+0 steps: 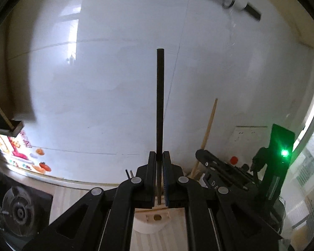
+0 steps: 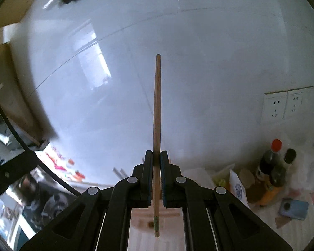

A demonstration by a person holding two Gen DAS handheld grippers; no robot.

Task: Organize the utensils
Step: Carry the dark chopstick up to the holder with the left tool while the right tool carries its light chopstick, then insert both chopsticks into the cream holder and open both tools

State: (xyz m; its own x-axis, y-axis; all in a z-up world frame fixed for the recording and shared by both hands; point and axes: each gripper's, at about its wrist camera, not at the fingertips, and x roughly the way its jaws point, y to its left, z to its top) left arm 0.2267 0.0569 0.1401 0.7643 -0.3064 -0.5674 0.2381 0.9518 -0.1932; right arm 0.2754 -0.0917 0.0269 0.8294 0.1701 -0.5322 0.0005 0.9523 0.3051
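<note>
Two stiff, light chopsticks stand upright: left gripper [image 1: 159, 156] pinches the black chopstick [image 1: 160, 104], right gripper [image 2: 156, 155] the wooden chopstick [image 2: 157, 115]. Both jaws grip near the lower end. Thin and probably slippery, they could swivel.

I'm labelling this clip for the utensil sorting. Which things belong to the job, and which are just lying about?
Job: black chopstick in the left gripper; wooden chopstick in the right gripper.

Lying about: sauce bottles, wall sockets, stove burner, blue packet.
</note>
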